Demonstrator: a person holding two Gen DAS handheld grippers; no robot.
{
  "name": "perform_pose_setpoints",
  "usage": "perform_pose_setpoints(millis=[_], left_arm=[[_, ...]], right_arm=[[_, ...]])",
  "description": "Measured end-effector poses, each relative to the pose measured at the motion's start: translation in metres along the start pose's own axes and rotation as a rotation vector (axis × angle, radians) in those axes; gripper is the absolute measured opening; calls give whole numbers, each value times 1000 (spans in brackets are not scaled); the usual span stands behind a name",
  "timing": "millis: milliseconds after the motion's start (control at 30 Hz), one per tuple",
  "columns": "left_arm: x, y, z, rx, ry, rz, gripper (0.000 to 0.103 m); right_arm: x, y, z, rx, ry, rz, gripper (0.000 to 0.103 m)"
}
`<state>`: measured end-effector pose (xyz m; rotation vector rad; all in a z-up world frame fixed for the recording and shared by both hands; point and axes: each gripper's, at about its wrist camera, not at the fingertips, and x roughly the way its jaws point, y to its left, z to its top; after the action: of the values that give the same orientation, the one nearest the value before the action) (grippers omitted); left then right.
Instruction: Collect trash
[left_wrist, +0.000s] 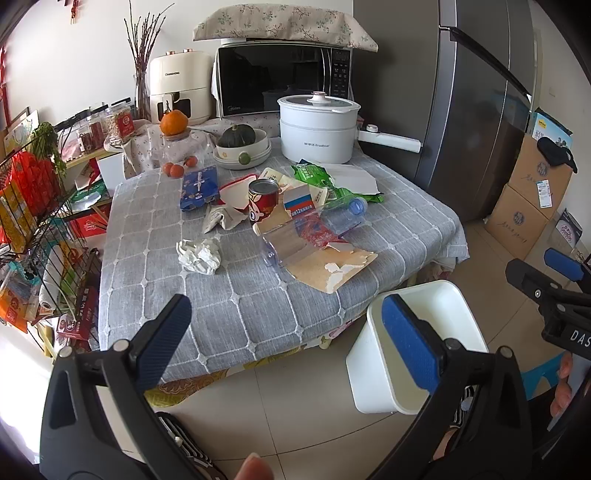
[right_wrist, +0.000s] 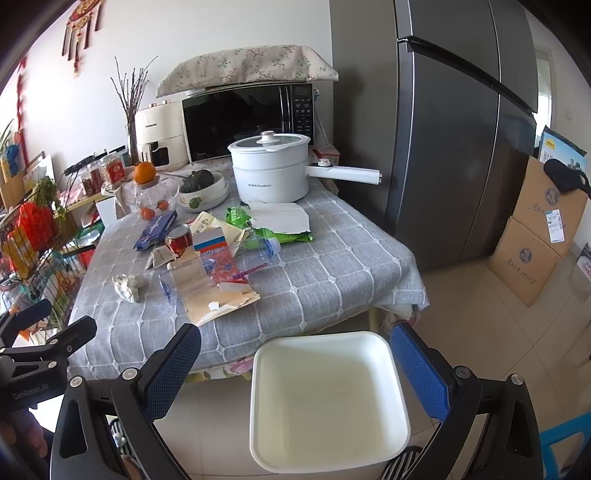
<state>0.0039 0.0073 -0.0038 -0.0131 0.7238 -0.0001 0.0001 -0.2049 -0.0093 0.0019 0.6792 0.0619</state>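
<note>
Right wrist | white bin (right_wrist: 325, 398) between right hand-held gripper (right_wrist: 295, 373) fingers (empty)

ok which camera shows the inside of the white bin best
The right wrist view: the white bin sits between the open jaws, seen from above, with its whole rim and bare floor visible. In the left wrist view the bin is off to the right, partly hidden behind a gripper finger, showing mostly its outer wall.

Hidden and cut off — my view

My blue-padded right gripper (left_wrist: 554, 271) runs off the frame's edge — the clear crushed plastic bottle (right_wrist: 184, 282) hides part of the torn brown cardboard (right_wrist: 221, 301).
</note>
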Motion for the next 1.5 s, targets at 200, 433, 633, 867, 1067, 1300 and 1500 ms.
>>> perform_pose_setpoints(millis=[200,433,633,867,1067,1300,1500], left_arm=[[-1,-1,0,3,-5,-2,102],[-4,0,-1,5,-15,-8,102],[-4,-1,-2,8,-16,-8,102],[-2,0,-1,4,-4,-12,102],[7,10,5,-22,46,-87,102],[36,32,22,-37,104,-137,102],[85,50,43,-47,172,-184,100]], right_arm=[[-1,-1,0,-1,-5,7,103],[0,0,-1,-6,-3,-2,103],[0,0,-2,-11,-2,-8,103],[5,-3,0,-1,2,7,103],[15,-8,14,23,46,27,103],[29,-7,43,7,124,83,103],[58,-10,61,10,172,143,103]])
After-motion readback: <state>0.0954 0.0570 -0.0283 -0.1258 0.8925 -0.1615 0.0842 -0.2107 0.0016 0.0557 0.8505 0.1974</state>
